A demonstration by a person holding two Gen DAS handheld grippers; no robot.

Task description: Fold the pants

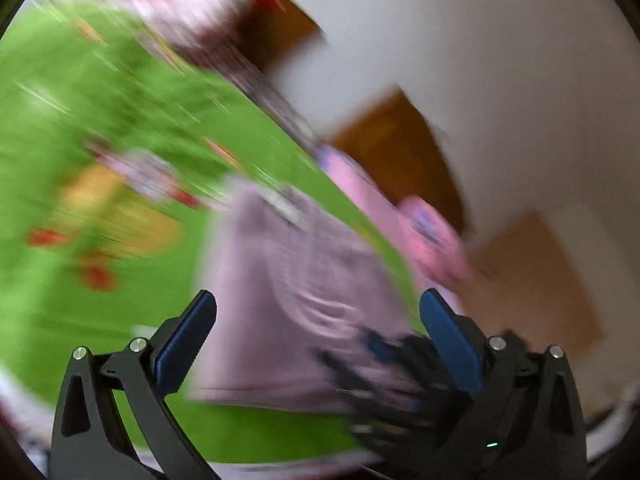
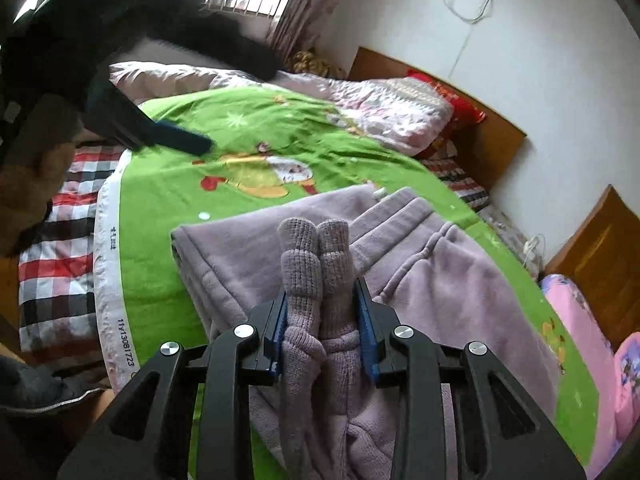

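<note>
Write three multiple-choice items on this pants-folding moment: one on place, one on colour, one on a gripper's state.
1. Where do the pants lie?
A. on the green blanket
B. on the floor
C. on a chair

2. What colour are the pants?
A. navy
B. pale purple
C. white

3. How is the right gripper?
A. open and empty
B. out of view
C. shut on the ribbed cuffs

Answers:
1 A, green cloth shows around the pants on the bed.
2 B, the fleece is lilac in both views.
3 C, both blue pads press the two knit cuffs from either side.
</note>
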